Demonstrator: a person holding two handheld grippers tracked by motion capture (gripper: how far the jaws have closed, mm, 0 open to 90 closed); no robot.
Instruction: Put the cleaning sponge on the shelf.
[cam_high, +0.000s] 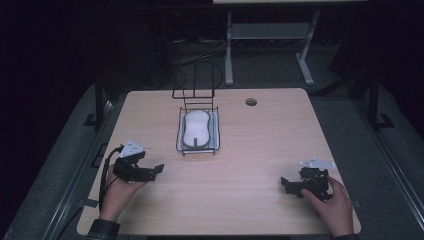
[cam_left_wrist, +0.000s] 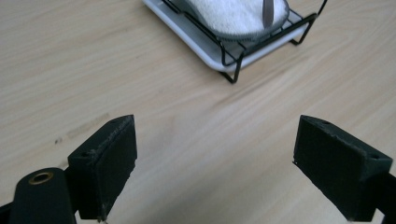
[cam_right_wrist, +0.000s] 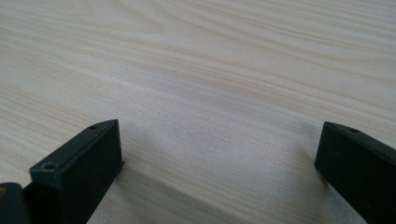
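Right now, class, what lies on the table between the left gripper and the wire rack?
Nothing: in the high view, bare wooden table separates the left gripper from the wire rack; the left gripper view shows the same bare stretch.

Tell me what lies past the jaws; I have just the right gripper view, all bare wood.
Observer: In the high view a black wire rack stands mid-table, toward the far edge.
Operator: Anything in it?
Observer: A white oval pad lies in it, over a white tray seen in the left gripper view.
Operator: And the left gripper?
Observer: The left gripper has its jaws wide apart over bare table, aimed at the rack's near corner.
Operator: Mine?
Observer: The right gripper sits near the table's right front corner, pointing inward.
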